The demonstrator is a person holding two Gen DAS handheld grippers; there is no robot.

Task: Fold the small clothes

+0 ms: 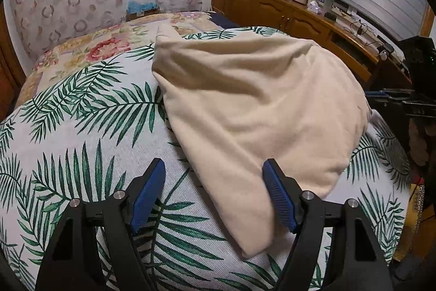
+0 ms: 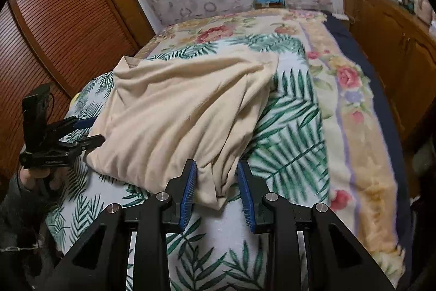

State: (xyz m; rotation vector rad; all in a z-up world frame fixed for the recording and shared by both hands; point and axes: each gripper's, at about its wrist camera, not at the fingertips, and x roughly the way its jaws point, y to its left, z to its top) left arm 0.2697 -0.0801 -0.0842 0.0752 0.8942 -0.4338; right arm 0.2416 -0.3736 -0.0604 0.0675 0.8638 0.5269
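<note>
Garment: cream garment lies partly folded and rumpled on the palm-leaf cover of the bed, near its front edge
Risk: the bunched corner at the garment's near right edge may spring open once let go, since the cloth there is gathered, not flat; the fold would end crooked
Right gripper: angled down at that corner; fingers slightly spread, cloth between them, pads not visibly pressing it
Left gripper: angled down over the garment's near left tip; fingers spread wide, holding nothing
Hand: the person's left hand grips the handle left of the garment
</note>
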